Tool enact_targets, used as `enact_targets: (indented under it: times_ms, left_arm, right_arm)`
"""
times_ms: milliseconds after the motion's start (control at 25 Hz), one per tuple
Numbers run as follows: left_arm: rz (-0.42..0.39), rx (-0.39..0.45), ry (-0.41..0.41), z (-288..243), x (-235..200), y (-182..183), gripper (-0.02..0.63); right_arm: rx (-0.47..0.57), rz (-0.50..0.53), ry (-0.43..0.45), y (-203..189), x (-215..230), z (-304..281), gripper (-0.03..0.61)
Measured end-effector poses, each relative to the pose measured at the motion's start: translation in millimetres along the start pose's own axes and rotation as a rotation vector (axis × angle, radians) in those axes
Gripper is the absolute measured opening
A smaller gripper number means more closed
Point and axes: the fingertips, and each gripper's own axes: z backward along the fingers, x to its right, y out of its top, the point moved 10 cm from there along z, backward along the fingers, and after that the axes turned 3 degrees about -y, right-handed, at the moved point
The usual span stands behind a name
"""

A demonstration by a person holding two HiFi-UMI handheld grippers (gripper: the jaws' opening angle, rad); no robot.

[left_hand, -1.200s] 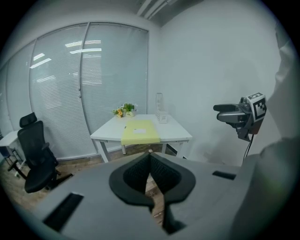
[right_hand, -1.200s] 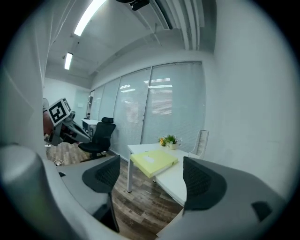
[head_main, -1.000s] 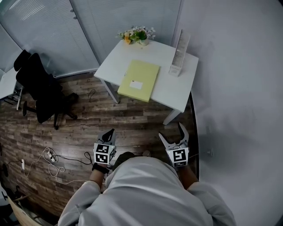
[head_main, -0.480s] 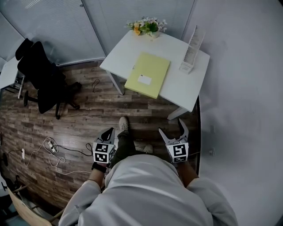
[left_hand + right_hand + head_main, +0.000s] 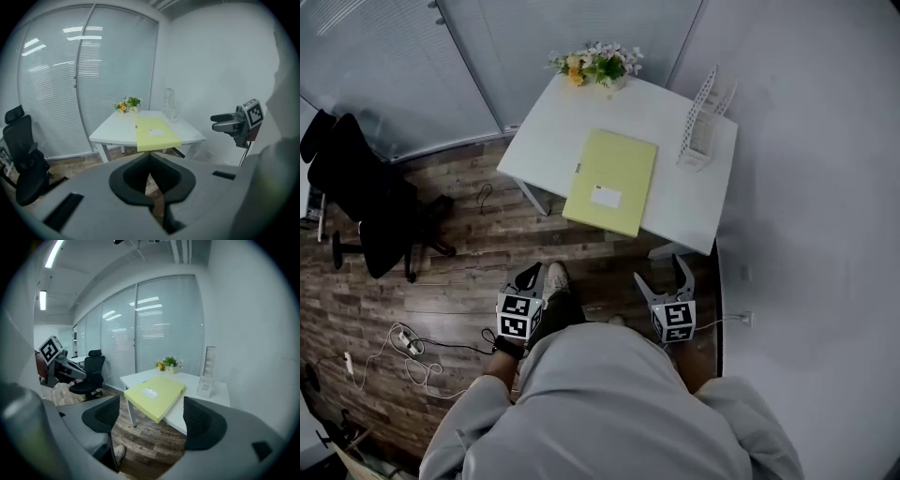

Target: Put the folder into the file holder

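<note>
Wood floor [image 5: 441,272] lies under me, with a shoe [image 5: 555,278] showing between my two grippers and cables [image 5: 412,342] trailing off to my left. Both grippers are held low in front of my body, short of the table [image 5: 553,122]. My left gripper [image 5: 532,272] has its jaws pressed together with nothing between them; in the left gripper view [image 5: 149,155] the dark pads meet at the tip. My right gripper [image 5: 661,272] has its jaws spread wide and holds nothing; in the right gripper view [image 5: 150,416] the floor and the table's near edge show through the gap.

Ahead stands the white table, and on it the yellow folder [image 5: 612,180] lies flat, a white label on its cover, its near end jutting past the table's near edge. At the table's far right, close to the wall, the white holder [image 5: 705,117] stands upright, apart from the folder. Flowers [image 5: 595,66] sit at the far edge. A black chair [image 5: 366,187] stands well off to the left, before the blinds [image 5: 384,56].
</note>
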Motion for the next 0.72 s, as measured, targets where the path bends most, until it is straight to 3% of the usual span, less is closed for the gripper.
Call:
enact_targets:
  times_ms: [200,440,720]
  left_arm:
    - [-0.028,-0.004,-0.051,-27.4,-67.0,35.0,0.008]
    - [-0.048,-0.031,-0.098,-45.1,-132.8,56.5,0.008]
    - [-0.036,-0.092,-0.129,-64.3,-155.1,59.7,0.008]
  right_arm:
    - [-0.063,-0.166,-0.070,10.2,-12.0,-48.9,0.411]
    - [-0.119,-0.452,-0.164,16.7,-27.7,-90.0,0.411]
    - [-0.159,-0.725,-0.235,3.9,-24.9,-112.8,0.411]
